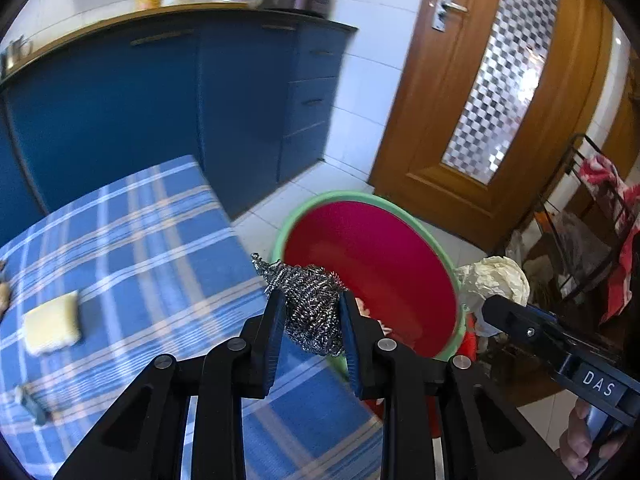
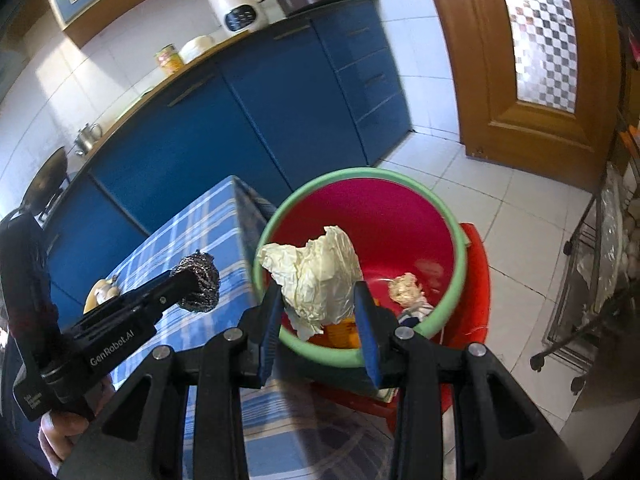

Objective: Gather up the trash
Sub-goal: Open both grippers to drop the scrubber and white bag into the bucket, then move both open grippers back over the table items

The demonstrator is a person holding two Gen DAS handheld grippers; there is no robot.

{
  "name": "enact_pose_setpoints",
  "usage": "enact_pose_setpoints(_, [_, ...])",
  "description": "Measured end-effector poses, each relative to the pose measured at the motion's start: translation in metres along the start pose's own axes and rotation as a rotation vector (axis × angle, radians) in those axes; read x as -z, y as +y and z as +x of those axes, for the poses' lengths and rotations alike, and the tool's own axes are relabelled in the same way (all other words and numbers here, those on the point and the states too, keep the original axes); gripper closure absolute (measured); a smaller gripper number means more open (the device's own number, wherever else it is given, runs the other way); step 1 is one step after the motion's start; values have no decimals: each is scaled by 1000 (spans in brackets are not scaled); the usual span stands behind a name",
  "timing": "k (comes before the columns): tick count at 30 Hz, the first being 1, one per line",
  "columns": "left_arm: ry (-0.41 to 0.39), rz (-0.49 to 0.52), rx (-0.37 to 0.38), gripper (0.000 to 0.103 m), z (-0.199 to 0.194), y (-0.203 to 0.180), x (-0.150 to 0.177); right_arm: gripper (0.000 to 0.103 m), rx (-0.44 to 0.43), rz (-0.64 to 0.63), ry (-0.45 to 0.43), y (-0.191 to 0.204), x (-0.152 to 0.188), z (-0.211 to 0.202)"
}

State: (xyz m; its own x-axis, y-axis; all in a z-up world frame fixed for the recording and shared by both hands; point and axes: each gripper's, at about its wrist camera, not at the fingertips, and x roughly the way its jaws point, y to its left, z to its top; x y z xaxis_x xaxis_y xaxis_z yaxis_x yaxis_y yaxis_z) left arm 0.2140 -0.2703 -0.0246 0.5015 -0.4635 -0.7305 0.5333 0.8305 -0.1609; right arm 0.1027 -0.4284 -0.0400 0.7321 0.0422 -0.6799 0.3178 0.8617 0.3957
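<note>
My left gripper (image 1: pixel 312 300) is shut on a steel wool scrubber (image 1: pixel 310 312) and holds it over the table edge beside the red bin with a green rim (image 1: pixel 384 204). My right gripper (image 2: pixel 318 292) is shut on a crumpled cream paper wad (image 2: pixel 316 276) and holds it above the bin's near rim (image 2: pixel 360 174). In the bin lie a small crumpled paper ball (image 2: pixel 406 286) and an orange item (image 2: pixel 340 332). The left gripper with the scrubber (image 2: pixel 200 282) also shows in the right wrist view. The paper wad (image 1: pixel 494 280) shows in the left wrist view.
The table has a blue plaid cloth (image 1: pixel 132 248) with a yellow sponge (image 1: pixel 52 324) and a small scrap (image 1: pixel 30 402) on it. Blue cabinets (image 1: pixel 160 100) stand behind. A wooden door (image 1: pixel 472 100) and a wire rack (image 2: pixel 592 280) are to the right. The bin sits on a red stool (image 2: pixel 476 280).
</note>
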Motion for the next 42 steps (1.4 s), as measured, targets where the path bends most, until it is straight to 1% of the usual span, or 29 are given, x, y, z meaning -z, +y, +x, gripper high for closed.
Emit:
enact_pose_setpoints(3, [22,13,2,73,17,-9,-2,64,10,24,3,-12,-1,4])
enact_pose_setpoints(5, [50,10,-3,73,31,-12,-2,64,16,40,8,-20,-2,7])
enact_pose_setpoints(9, [81,18,7,72,49,-18,0,64,21,59,19,-32,-1,13])
enact_pose_setpoints(10, [86,22,8,67,52,-19,1,64,23,62,20,-33,-1,14])
enact_pose_setpoints(14, [88,32,5,61,56,-22,2,63,33,77,26,-42,-2,20])
enact_pose_setpoints(16, [84,26,3,57,56,-21,2,63,37,85,27,-45,-3,21])
enact_pose_setpoints(26, [62,-15,-29,56,43,-6,3,60,35,72,36,-44,-6,35])
enact_pose_setpoints(27, [61,-19,-32,56,41,-4,4,59,34,71,38,-43,-7,37])
enact_pose_setpoints(29, [57,-26,-41,56,38,0,5,51,28,66,38,-40,-7,39])
enact_pose_setpoints(32, [41,-39,-61,56,30,8,6,46,27,52,32,-36,-8,40])
enact_pose_setpoints(42, [13,-109,-106,56,3,34,12,45,2,32,7,-23,-6,24])
